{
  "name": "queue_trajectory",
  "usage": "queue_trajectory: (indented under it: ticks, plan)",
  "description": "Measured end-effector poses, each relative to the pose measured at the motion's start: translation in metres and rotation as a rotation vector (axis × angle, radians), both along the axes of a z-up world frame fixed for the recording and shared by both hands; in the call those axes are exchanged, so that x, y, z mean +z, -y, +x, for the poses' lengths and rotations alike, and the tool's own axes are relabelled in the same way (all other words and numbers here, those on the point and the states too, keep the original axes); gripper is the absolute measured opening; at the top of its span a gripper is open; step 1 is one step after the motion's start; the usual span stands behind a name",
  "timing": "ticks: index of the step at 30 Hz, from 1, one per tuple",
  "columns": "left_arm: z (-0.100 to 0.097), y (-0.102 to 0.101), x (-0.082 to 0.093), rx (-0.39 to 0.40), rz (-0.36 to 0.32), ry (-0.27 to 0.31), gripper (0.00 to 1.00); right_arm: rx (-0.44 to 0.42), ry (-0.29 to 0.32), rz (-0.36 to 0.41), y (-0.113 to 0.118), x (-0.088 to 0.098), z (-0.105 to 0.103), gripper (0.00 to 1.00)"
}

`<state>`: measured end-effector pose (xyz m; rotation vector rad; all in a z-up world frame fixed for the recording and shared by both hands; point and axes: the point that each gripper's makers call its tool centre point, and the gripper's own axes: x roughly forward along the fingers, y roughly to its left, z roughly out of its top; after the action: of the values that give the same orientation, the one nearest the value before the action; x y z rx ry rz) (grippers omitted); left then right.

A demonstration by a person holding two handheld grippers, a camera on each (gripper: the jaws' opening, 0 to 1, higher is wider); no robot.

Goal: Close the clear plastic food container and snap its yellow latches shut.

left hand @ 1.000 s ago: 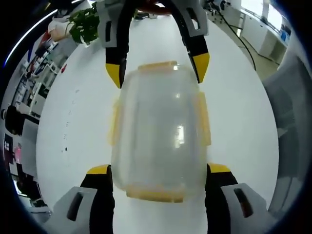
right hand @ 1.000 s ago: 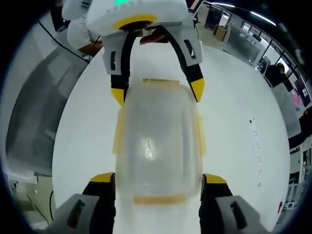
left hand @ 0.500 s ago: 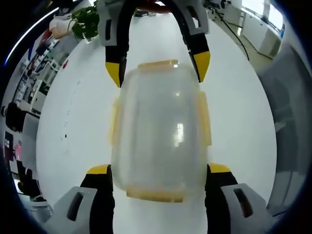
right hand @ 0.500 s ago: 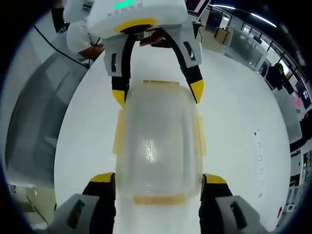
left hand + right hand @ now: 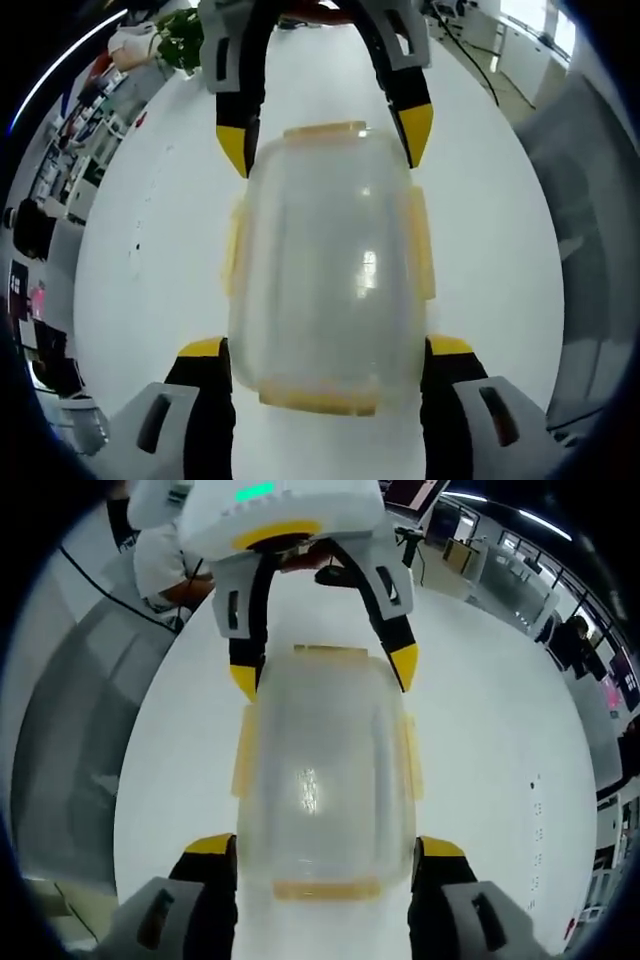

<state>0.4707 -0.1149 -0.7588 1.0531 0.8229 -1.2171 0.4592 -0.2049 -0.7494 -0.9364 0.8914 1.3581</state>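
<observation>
The clear plastic container with its lid on lies lengthwise between both grippers above the white table. Yellow latches run along its long sides and both ends; I cannot tell whether they are snapped. My left gripper is shut on the near end, its yellow-tipped jaws pressing both sides. My right gripper clamps the far end. In the right gripper view the container sits the same way: the right gripper grips the near end and the left gripper the far end.
A potted plant stands at the table's far left corner. A person's white sleeve shows behind the left gripper. Grey floor lies beyond the table's left edge, with office desks and people further off.
The room behind has swung slightly in both views, so the cameras turned. The container and all jaws keep the same places relative to each other.
</observation>
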Motion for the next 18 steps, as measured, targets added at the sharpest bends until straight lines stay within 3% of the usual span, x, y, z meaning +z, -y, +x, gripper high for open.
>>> queue_trajectory:
  ticks: [18]
  plan:
    - [0.017, -0.013, 0.0, 0.0, 0.009, 0.005, 0.75, -0.003, 0.001, 0.003, -0.012, 0.0, 0.018, 0.69]
